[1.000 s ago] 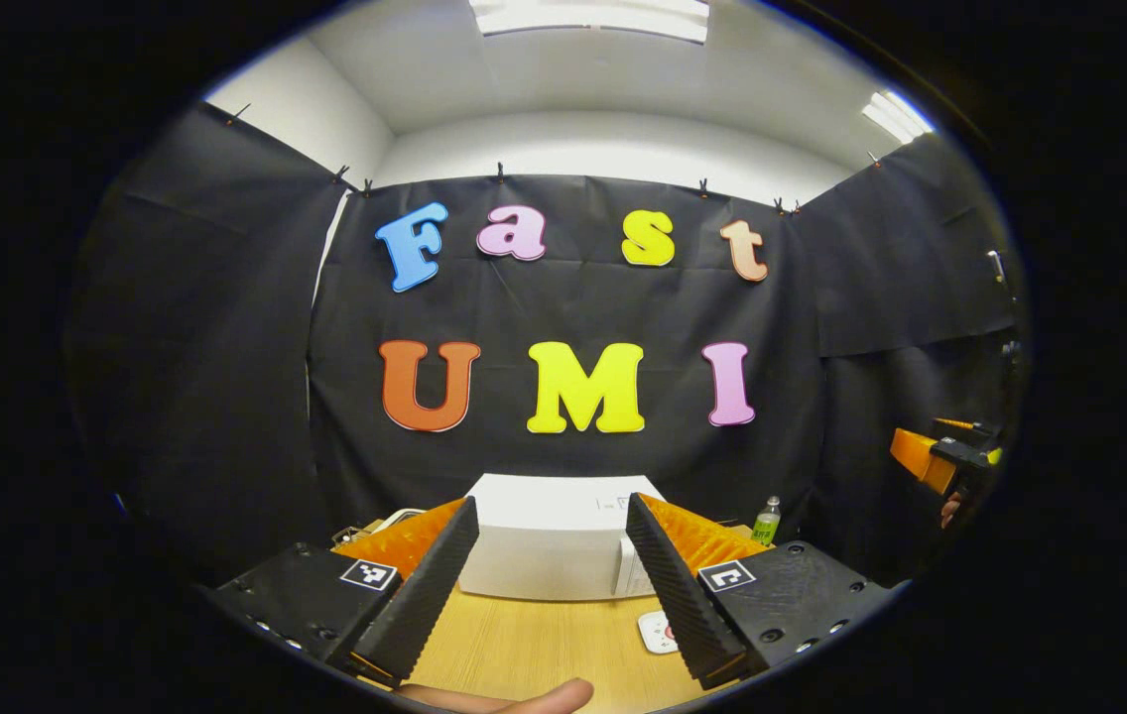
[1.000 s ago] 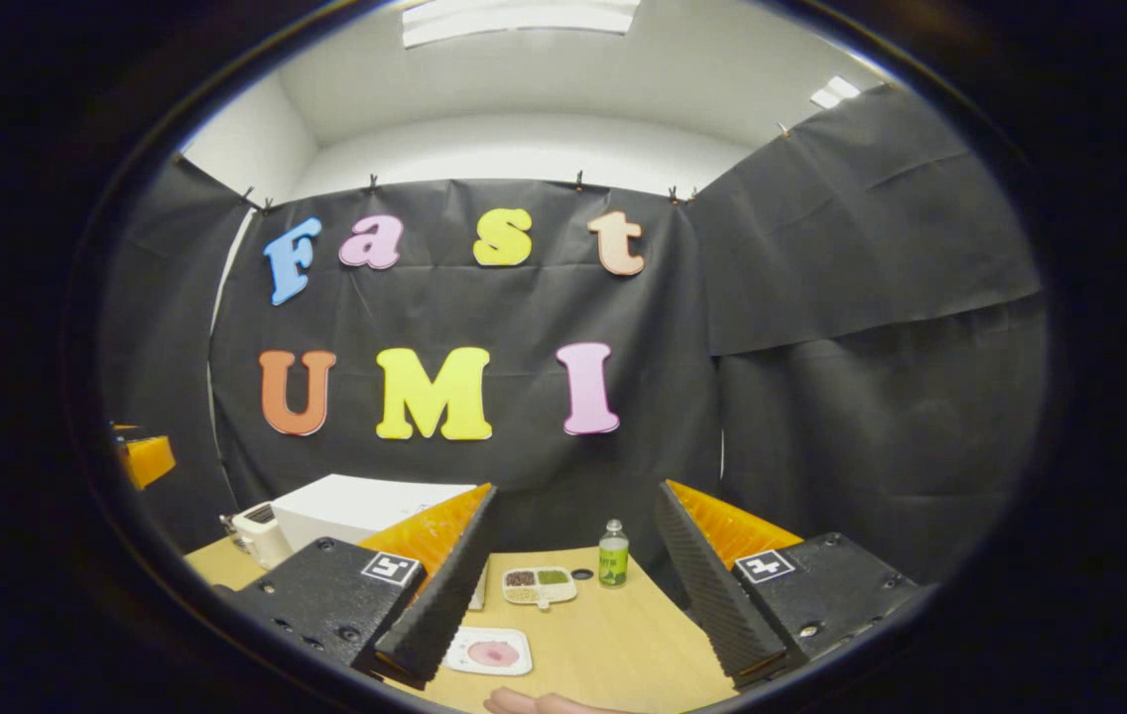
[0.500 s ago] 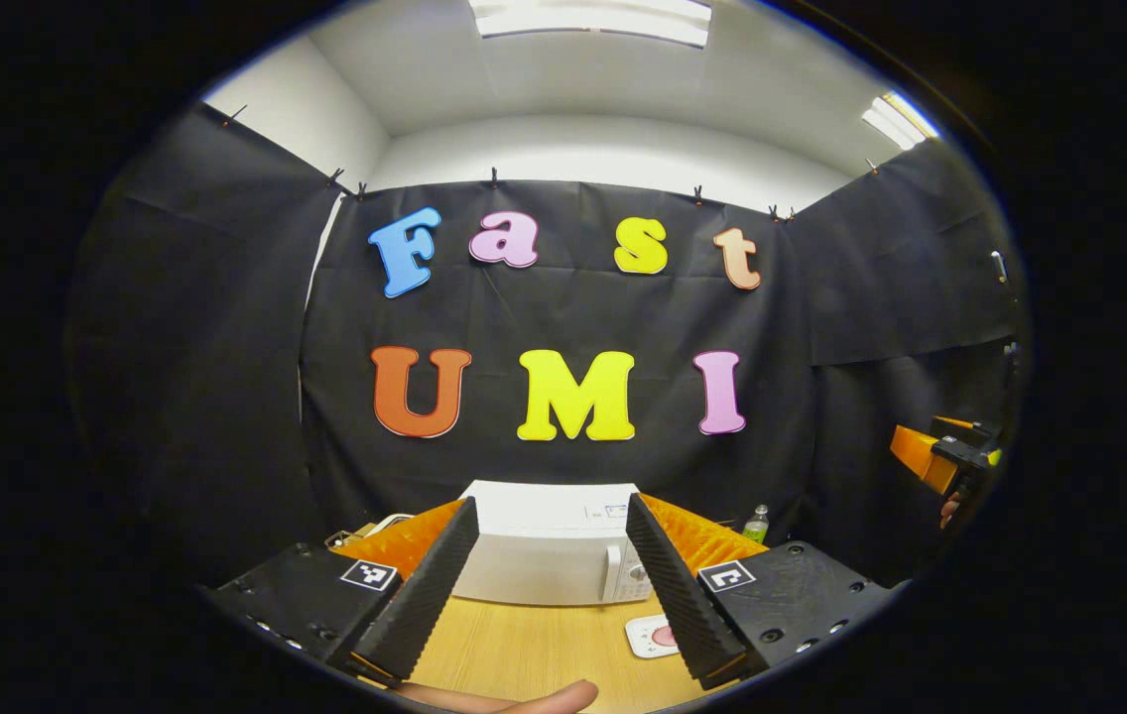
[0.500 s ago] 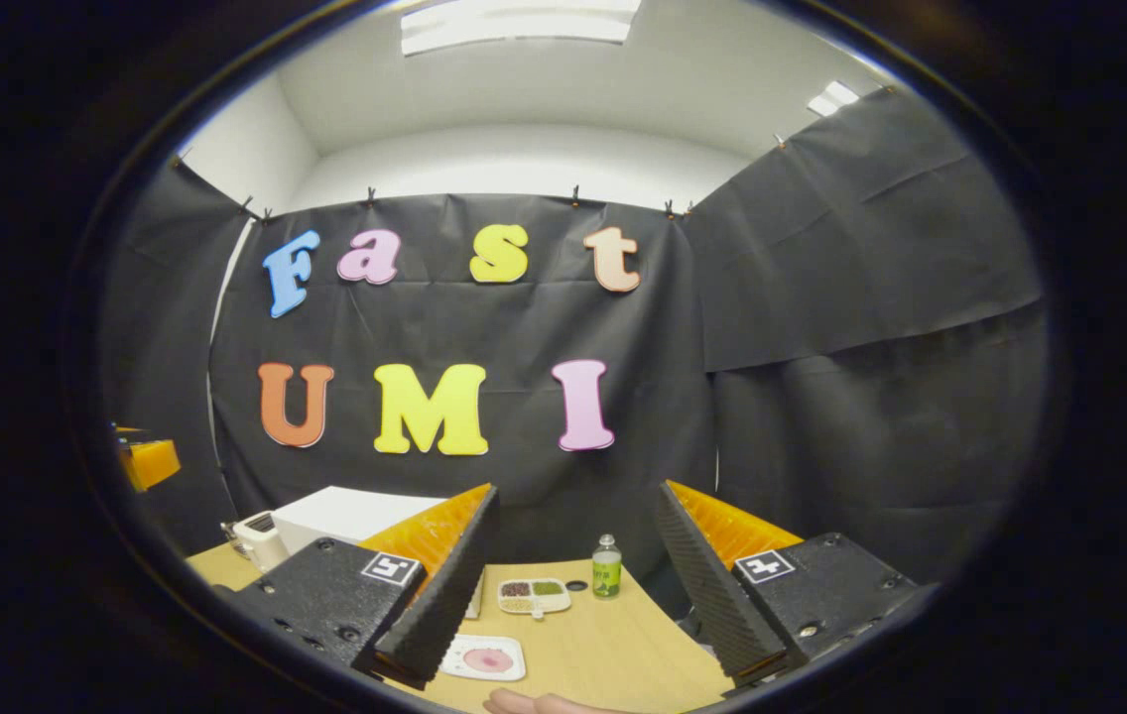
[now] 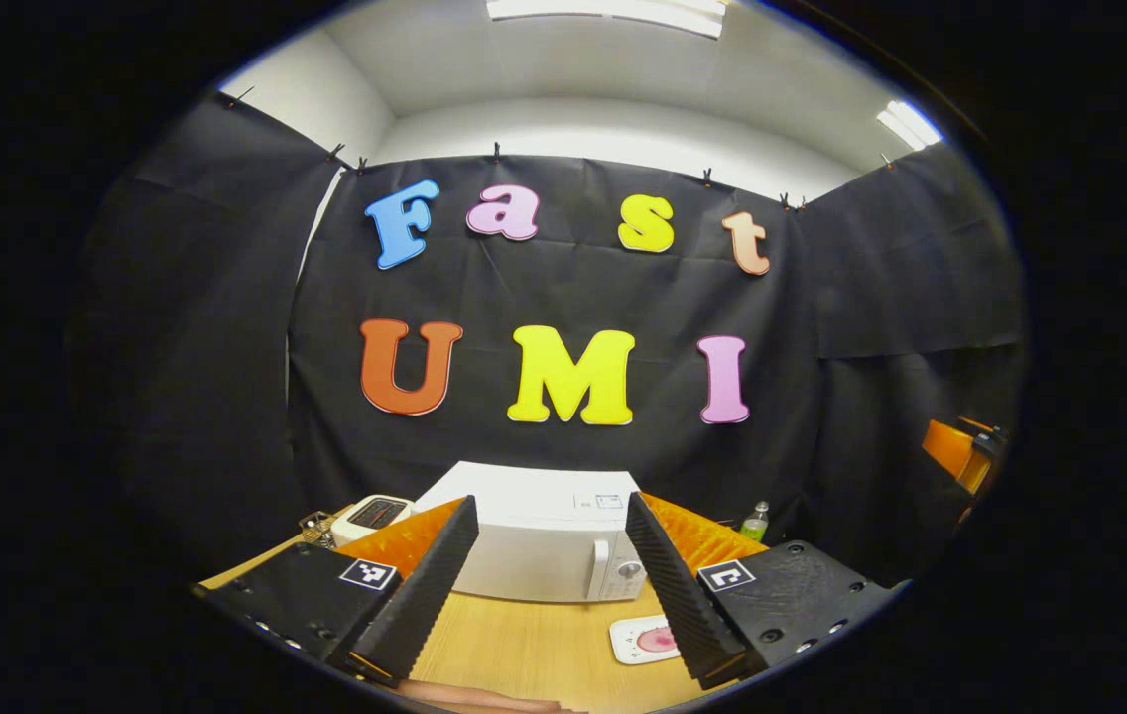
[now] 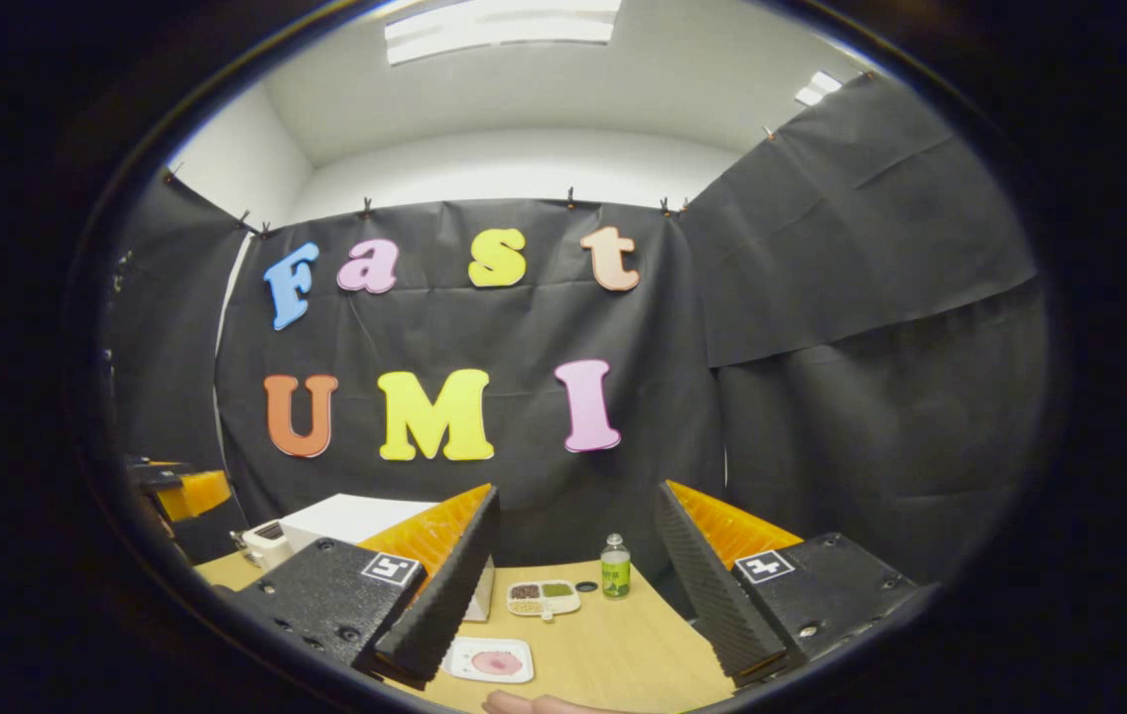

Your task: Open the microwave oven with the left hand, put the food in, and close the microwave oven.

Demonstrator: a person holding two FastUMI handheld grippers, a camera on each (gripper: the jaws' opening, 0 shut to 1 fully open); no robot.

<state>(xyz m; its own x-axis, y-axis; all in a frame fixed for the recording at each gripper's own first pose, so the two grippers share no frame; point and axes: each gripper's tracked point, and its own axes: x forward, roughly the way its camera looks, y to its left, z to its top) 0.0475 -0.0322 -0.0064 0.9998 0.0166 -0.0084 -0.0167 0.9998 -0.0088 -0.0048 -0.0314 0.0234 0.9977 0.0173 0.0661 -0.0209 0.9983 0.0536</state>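
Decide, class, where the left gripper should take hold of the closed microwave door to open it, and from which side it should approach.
Probably the upright handle at the door's right edge, beside the control dial. The microwave faces the open left gripper, so come straight from the front, fingers either side of the handle. The handle looks slim; its exact shape is hard to tell.

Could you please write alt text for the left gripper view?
The open left gripper points at a closed white microwave on a wooden table, nothing held. A plate of food lies nearer right.
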